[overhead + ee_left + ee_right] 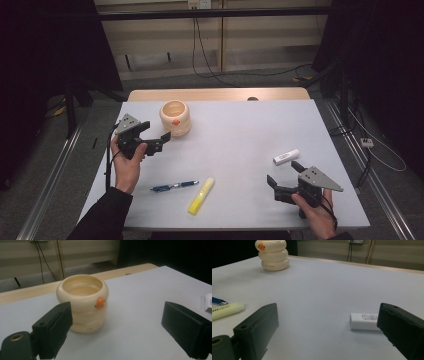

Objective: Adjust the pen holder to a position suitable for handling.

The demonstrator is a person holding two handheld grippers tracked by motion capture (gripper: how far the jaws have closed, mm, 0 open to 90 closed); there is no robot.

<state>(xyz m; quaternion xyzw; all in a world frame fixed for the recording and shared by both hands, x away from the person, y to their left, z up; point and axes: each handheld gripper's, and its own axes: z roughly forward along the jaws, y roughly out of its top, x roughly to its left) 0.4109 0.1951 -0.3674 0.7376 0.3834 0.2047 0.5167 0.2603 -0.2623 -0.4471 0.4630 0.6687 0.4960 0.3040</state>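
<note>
Claws gape, both holding nothing. Left claw (pixel 159 140) sits just beside the cream pot (pixel 175 118); right claw (pixel 285 176) near the white eraser (pixel 286 156) on the worktop (pixel 240 130).

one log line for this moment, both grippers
left hand-held gripper: open, by cream holder | right hand-held gripper: open, near white eraser | pen, highlighter: untouched

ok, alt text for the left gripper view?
A cream ringed pot with a small orange knob stands on the white table, just ahead of the left tongs, whose black jaws are wide open and clear of it. Wooden table edge and cables lie behind.
</note>
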